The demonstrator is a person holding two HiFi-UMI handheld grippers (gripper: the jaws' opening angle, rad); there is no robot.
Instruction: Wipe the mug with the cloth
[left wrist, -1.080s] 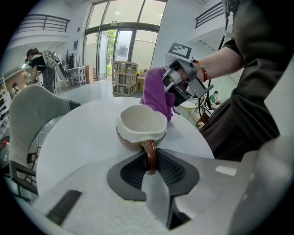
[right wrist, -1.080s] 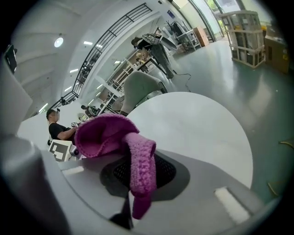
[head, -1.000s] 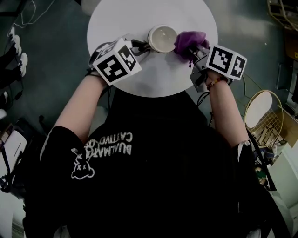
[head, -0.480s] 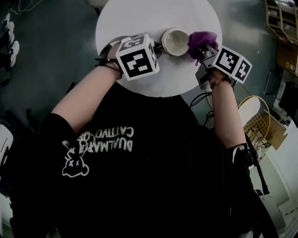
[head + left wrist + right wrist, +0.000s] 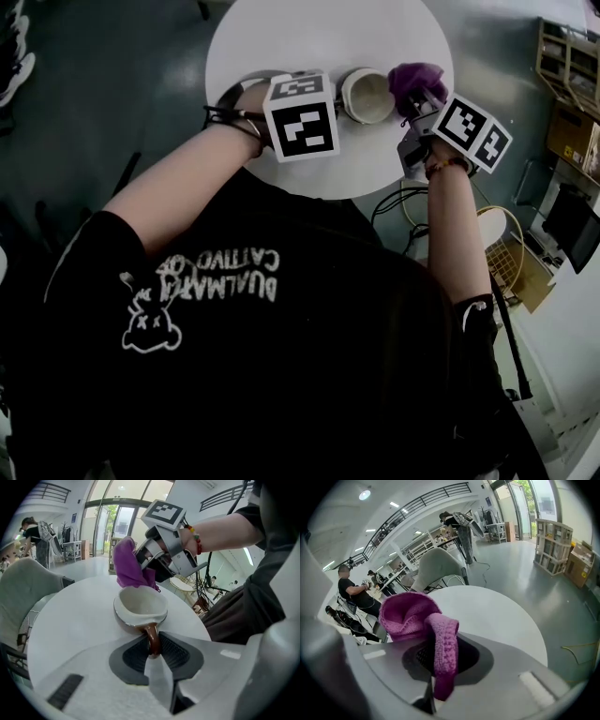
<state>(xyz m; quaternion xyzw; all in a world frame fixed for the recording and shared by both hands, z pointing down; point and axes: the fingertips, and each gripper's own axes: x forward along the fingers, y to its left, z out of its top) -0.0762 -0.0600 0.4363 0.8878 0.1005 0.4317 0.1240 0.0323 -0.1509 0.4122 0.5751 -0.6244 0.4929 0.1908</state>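
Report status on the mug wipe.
Left gripper shut on mug, by handle. Right gripper shut on purple cloth, at mug's far rim. Nothing in the way.

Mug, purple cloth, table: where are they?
mug [image 5: 140, 607], left gripper view, white inside
cloth [image 5: 405, 616], right gripper view, bunched upper fold
table [image 5: 319, 37], head view, bare white top

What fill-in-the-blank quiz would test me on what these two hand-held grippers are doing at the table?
1. The left hand-held gripper is shut on the mug by its ____.
2. The right hand-held gripper is shut on a ____ cloth.
3. The table beneath them is round and ____.

Missing words: handle; purple; white.
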